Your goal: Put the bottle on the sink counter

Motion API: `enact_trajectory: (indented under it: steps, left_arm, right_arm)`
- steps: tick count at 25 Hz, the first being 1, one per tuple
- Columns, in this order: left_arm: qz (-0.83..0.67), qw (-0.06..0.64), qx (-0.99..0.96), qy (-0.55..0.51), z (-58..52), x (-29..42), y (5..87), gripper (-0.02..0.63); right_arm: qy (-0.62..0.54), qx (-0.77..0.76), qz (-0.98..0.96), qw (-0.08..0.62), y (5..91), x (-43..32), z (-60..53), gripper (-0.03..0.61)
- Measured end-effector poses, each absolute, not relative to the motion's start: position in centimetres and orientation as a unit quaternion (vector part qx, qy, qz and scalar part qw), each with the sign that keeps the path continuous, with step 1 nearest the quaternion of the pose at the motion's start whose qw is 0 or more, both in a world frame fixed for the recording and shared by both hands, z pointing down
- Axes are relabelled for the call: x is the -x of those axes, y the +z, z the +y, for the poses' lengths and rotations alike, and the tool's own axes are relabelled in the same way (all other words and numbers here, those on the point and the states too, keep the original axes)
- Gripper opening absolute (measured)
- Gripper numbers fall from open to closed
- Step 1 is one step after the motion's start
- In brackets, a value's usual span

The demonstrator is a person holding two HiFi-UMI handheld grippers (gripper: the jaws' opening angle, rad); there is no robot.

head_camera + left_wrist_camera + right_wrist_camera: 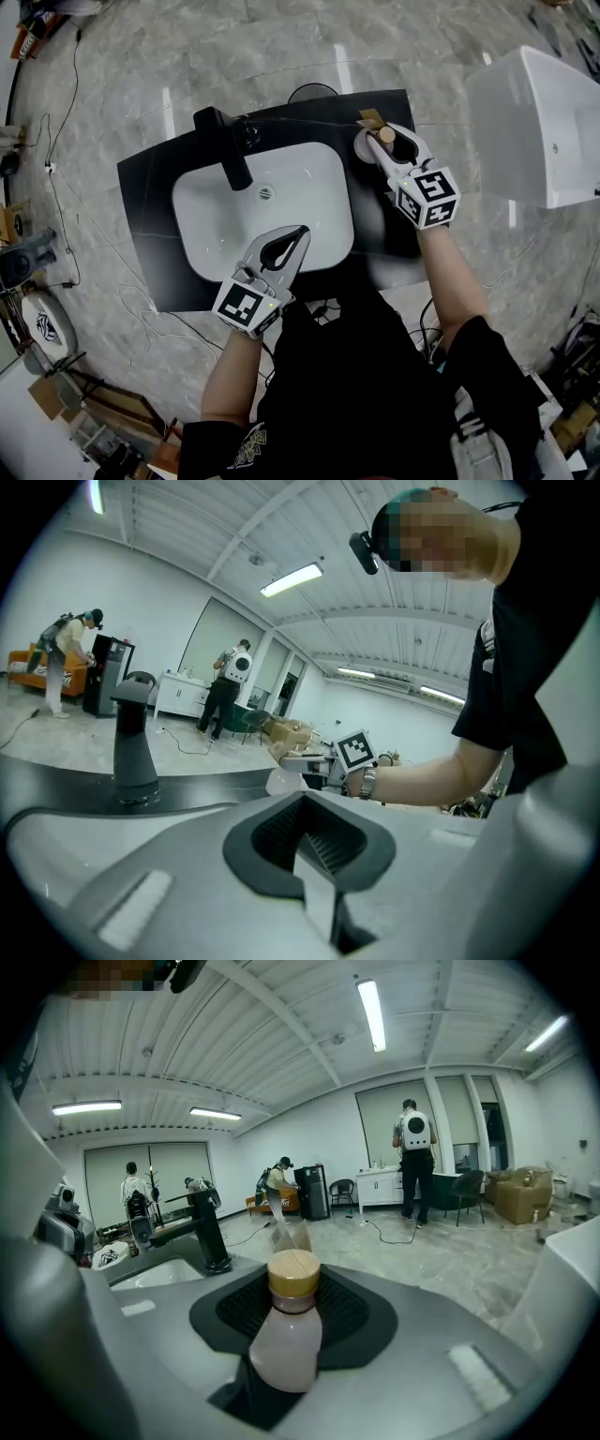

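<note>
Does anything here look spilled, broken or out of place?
Nothing stands out. The bottle is upright and capped between the jaws of the right gripper, over the black counter beside the basin; no spill shows.

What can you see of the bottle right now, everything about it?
The bottle has a pale pinkish, frosted-looking body that narrows to a neck under a round, wood-looking cap. It stands upright, gripped at its body between the right gripper's jaws, over the back right corner of the black sink counter. Whether its base touches the counter cannot be told.

Basin (272, 220) in worktop (150, 234), tap (225, 141) behind it, bottle (367, 145) right of basin in right hand-held gripper (382, 141), left hand-held gripper (296, 234) over basin front.
</note>
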State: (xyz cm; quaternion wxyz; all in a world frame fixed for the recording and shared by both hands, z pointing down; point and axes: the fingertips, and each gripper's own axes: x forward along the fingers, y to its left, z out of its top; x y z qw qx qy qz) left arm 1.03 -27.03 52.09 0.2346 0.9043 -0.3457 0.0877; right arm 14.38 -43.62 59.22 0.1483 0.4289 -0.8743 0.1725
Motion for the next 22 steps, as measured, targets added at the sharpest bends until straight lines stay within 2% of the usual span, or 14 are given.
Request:
enact_trajectory:
  steps: [22]
  left_arm:
    - [-0.384,0.249,-0.885,0.089,-25.6,0.6,52.7,0.000]
  right_arm:
    - [0.139,-0.430,-0.879,0.153,60.9,-13.1,-46.6,0.161]
